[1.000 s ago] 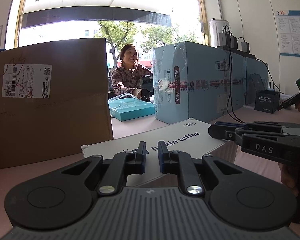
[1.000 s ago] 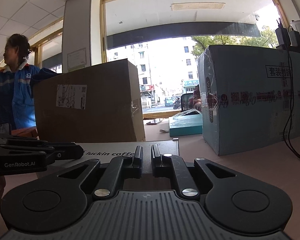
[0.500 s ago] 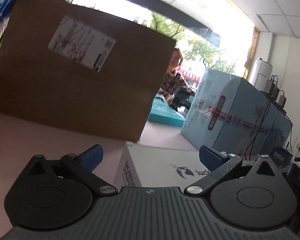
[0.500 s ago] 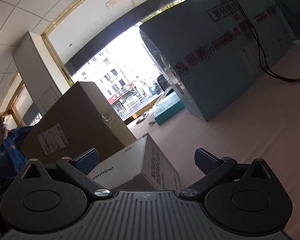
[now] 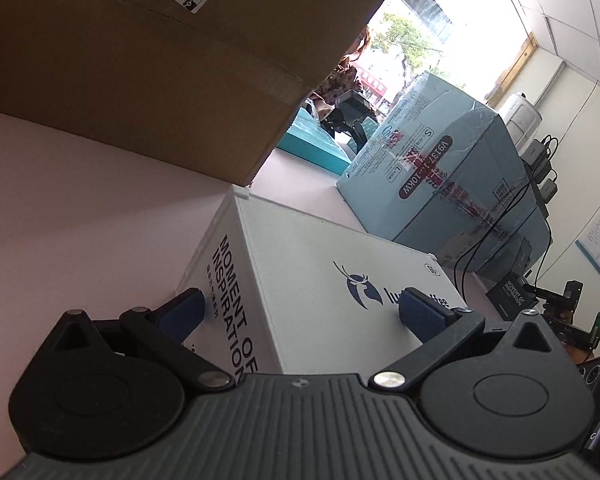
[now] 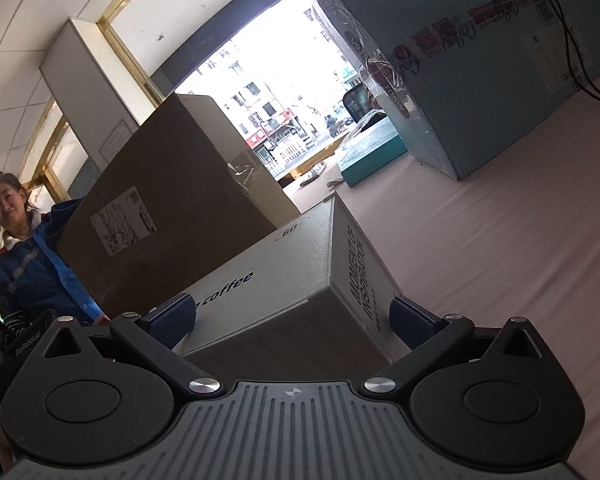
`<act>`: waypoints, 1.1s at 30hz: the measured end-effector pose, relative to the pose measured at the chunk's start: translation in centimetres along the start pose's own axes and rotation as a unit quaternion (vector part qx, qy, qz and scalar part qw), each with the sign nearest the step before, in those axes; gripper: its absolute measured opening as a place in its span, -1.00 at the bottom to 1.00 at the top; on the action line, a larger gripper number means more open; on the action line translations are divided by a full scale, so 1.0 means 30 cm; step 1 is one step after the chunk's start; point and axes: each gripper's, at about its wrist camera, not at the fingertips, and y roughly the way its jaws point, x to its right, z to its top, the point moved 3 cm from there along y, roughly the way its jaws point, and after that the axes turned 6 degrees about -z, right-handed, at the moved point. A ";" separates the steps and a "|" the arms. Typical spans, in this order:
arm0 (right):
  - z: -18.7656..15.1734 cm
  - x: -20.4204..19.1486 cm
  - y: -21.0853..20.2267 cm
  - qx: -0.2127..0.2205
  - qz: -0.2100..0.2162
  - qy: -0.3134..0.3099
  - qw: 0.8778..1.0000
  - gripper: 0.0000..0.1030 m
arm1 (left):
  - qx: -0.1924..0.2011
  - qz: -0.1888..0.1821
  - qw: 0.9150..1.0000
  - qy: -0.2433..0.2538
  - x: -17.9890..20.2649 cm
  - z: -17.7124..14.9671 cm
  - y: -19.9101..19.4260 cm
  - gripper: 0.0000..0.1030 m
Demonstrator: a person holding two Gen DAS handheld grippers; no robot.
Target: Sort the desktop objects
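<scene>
A white carton (image 5: 340, 276) printed with "MOMENT OF INSPIRATION" on its side panels and a deer logo with "coffee" lettering on top stands on the pale pink counter (image 5: 80, 208), and both tongs are set at its near corners. The left tongs (image 5: 300, 314) are spread wide, straddling the carton's near left corner: the left blue pad (image 5: 184, 312) lies against or just beside the lettered side face, while the right pad (image 5: 422, 318) sits over the top face next to the logo; whether either presses on the cardboard cannot be told. The right tongs (image 6: 292, 318) are likewise spread wide across the carton's (image 6: 300, 264) near right corner, one pad (image 6: 172, 318) at the top face by the word "coffee", the other pad (image 6: 414, 320) just beside the lettered right side. Just behind the carton stands a large brown cardboard box (image 5: 148, 64) with a shipping label, its corner very near the carton's far edge. Farther to the right on the counter sits a big light-blue box (image 5: 452, 184) wrapped in clear film, with black cables (image 5: 496, 220) hanging down its side, and a flat teal box (image 5: 312, 144) lies between the two large boxes. A person in a blue jacket (image 6: 28, 272) stands at the left of the right-wrist view.
</scene>
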 end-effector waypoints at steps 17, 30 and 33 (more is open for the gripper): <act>-0.023 -0.265 0.196 0.004 0.032 -0.038 0.999 0.94 | 0.120 0.141 0.980 0.078 0.012 0.096 -0.115 1.00; -0.098 -0.422 0.429 -0.038 0.086 -0.090 0.992 0.83 | 0.168 0.257 0.952 0.009 -0.249 0.229 -0.155 0.97; -0.094 -0.411 0.438 -0.043 0.090 -0.079 0.992 0.83 | 0.171 0.288 0.940 0.063 -0.221 0.210 -0.121 0.98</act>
